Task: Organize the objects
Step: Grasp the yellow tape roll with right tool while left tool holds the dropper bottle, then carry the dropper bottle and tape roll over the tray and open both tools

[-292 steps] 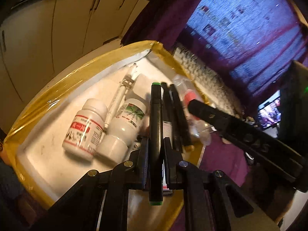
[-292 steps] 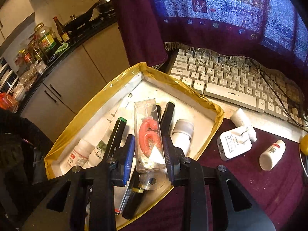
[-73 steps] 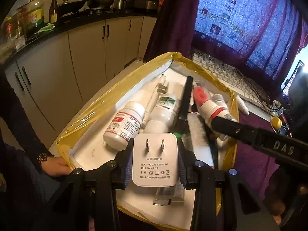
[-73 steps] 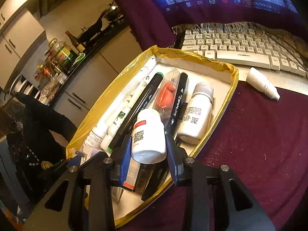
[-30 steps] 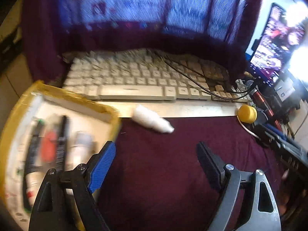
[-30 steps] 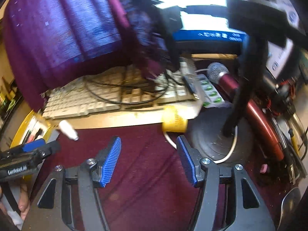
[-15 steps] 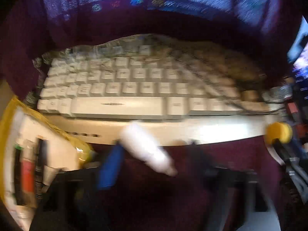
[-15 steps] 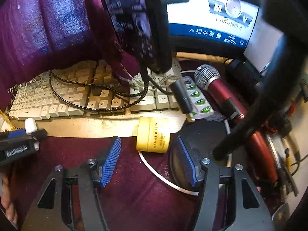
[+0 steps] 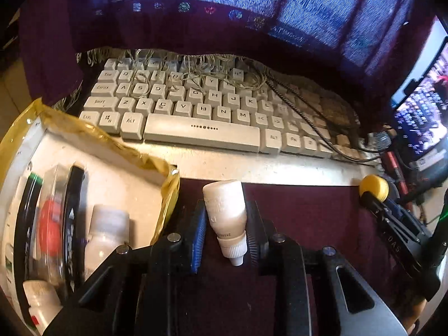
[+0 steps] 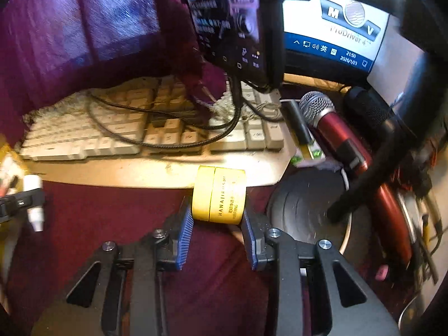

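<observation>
Left tool [image 9: 224, 232] closing on smooth white dropper bottle [image 9: 225, 214], right tool [image 10: 217, 225] closing on squat yellow jar [image 10: 219, 194], maroon cloth surface [image 9: 302, 212], keyboard [image 9: 201, 117] edge close behind.

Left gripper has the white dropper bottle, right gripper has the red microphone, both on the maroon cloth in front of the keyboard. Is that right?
Not quite. The right gripper has closed on the yellow jar, as the right wrist view shows; the red microphone lies untouched beside it. The left gripper does hold the white dropper bottle, in front of the keyboard.
</observation>
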Available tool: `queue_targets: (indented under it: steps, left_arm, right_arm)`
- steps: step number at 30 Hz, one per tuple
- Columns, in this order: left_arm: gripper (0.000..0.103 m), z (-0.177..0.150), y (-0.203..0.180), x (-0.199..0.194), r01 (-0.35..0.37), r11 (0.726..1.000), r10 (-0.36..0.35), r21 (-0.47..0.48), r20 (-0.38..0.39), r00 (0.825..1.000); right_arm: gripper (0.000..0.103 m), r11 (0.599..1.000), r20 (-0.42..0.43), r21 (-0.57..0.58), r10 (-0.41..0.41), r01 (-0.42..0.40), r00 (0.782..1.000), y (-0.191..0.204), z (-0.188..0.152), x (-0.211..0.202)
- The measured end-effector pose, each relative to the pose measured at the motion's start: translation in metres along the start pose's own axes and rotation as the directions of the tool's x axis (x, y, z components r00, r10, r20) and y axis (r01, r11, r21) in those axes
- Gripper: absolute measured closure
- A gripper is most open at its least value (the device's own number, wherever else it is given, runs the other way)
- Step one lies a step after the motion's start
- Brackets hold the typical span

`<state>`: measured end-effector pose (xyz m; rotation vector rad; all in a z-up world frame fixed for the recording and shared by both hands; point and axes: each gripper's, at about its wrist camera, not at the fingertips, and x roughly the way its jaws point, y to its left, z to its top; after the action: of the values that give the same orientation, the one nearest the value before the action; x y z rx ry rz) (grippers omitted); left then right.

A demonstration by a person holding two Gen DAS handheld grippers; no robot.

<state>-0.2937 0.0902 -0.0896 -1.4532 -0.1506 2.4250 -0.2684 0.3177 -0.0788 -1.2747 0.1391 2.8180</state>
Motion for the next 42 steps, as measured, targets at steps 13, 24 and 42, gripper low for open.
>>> queue_targets:
  steps: [13,24,42]
  left_arm:
    - [0.079,-0.022,0.015,-0.034,0.112,0.993,-0.119,-0.048,-0.177,0.977]
    - [0.078,-0.078,0.022,-0.053,0.043,0.999,-0.043,-0.003,-0.119,0.992]
    - [0.08,-0.131,0.063,-0.126,0.086,0.978,-0.078,-0.19,0.048,0.996]
  right_arm:
    - [0.073,0.976,0.051,-0.039,0.218,-0.216,0.975,0.05,-0.063,-0.051]
    - [0.073,0.929,0.067,0.091,0.354,-0.359,0.933,0.032,-0.061,-0.034]
    - [0.073,0.932,0.066,0.047,0.355,-0.358,0.933,0.043,-0.067,-0.049]
